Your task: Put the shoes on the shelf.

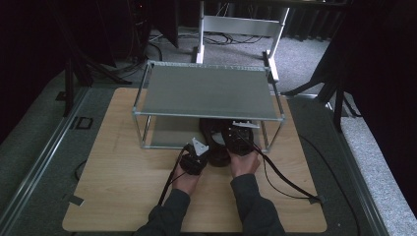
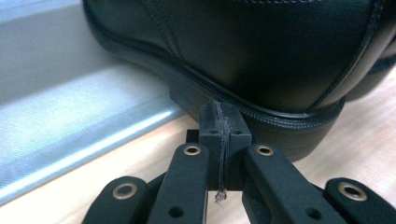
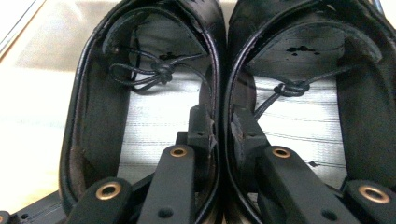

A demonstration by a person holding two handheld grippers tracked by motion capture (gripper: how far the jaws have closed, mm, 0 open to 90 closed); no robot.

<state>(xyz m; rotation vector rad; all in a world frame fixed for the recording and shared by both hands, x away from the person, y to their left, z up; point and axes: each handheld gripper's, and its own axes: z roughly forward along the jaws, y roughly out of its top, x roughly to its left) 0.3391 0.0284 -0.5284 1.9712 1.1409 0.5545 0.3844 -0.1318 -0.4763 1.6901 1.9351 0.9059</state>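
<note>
1. A pair of black leather shoes (image 1: 216,140) with smooth, stitched uppers sits on the wooden table (image 1: 123,187), at the front of a metal-framed shelf rack (image 1: 206,91).
2. The right gripper (image 3: 223,128) pinches both shoes' adjoining inner walls together, one jaw in each opening; knotted laces (image 3: 159,72) lie inside.
3. The left gripper (image 2: 222,126) has its jaws clenched on nothing, tips against a shoe's heel (image 2: 280,135).
</note>
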